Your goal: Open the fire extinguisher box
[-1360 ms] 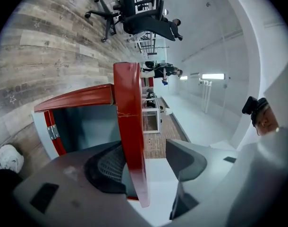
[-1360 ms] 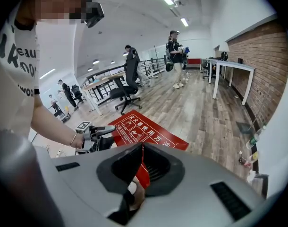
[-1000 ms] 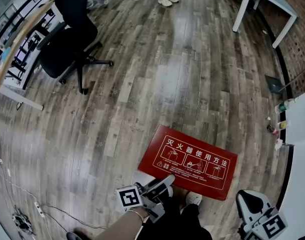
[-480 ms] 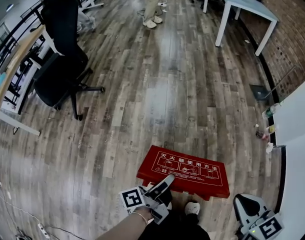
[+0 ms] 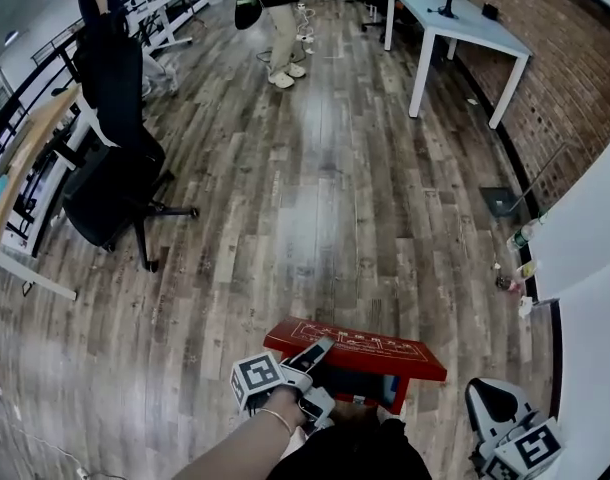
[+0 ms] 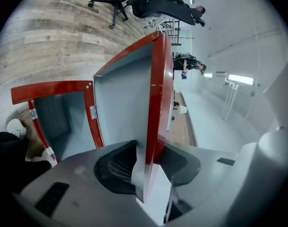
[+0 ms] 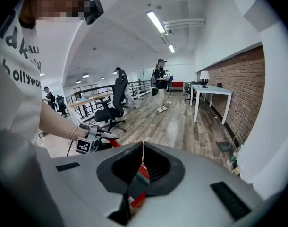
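Left gripper (image 6: 151, 161) pinches the free edge of the red lid (image 6: 127, 89). The edge sits between the pads and the jaws are easing apart slightly. Lid is raised off the box (image 6: 49, 110), which stands on the floor (image 5: 335, 168) just ahead of the gripper. Right gripper (image 7: 143, 148) has its jaws pressed together, to the right of the box and apart from it.
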{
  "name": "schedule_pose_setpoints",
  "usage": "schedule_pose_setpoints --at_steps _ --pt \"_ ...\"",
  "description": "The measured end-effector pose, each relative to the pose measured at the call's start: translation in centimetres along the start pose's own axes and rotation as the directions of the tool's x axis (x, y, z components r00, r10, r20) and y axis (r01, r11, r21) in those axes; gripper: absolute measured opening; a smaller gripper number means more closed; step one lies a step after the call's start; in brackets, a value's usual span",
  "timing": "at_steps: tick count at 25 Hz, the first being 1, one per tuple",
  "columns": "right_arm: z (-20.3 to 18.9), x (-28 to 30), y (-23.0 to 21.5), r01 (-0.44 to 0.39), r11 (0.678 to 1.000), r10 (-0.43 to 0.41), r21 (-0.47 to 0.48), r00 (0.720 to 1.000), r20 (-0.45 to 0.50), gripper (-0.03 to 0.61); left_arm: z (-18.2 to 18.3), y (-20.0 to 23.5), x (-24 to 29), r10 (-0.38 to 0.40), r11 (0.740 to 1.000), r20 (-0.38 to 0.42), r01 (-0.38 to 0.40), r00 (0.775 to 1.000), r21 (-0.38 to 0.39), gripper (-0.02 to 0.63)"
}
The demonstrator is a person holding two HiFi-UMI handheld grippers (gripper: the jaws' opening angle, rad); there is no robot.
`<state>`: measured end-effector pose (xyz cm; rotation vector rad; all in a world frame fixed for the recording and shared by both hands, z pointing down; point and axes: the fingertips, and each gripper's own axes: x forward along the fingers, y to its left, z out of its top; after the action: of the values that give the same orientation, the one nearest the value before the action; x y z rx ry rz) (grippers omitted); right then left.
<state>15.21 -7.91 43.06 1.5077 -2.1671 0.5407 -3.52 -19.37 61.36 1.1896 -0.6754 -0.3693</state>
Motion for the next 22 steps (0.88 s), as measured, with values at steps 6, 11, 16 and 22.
schedule_pose_setpoints --at_steps 6,11,16,22 --pt "1.0 1.4 -3.2 -0.067 0.997 0.067 -0.026 0.998 0.016 0.011 0.9 -0.7 1.1 0.068 0.996 0.102 -0.061 0.992 -0.068 0.13" --pt "2.6 2.2 -7.0 -0.154 0.988 0.154 -0.009 0.988 0.005 0.011 1.7 -1.0 2.2 0.139 0.987 0.198 -0.12 0.97 -0.106 0.13" --pt "4.3 3.8 -10.0 -0.218 0.976 0.218 -0.013 0.976 0.01 0.011 2.4 -1.7 3.3 0.185 0.98 0.273 -0.158 0.944 -0.119 0.135" --pt "4.3 8.2 -11.4 -0.292 0.953 0.289 -0.078 0.956 -0.046 0.011 2.9 -1.9 4.2 0.231 0.972 0.342 -0.199 0.911 -0.125 0.141"
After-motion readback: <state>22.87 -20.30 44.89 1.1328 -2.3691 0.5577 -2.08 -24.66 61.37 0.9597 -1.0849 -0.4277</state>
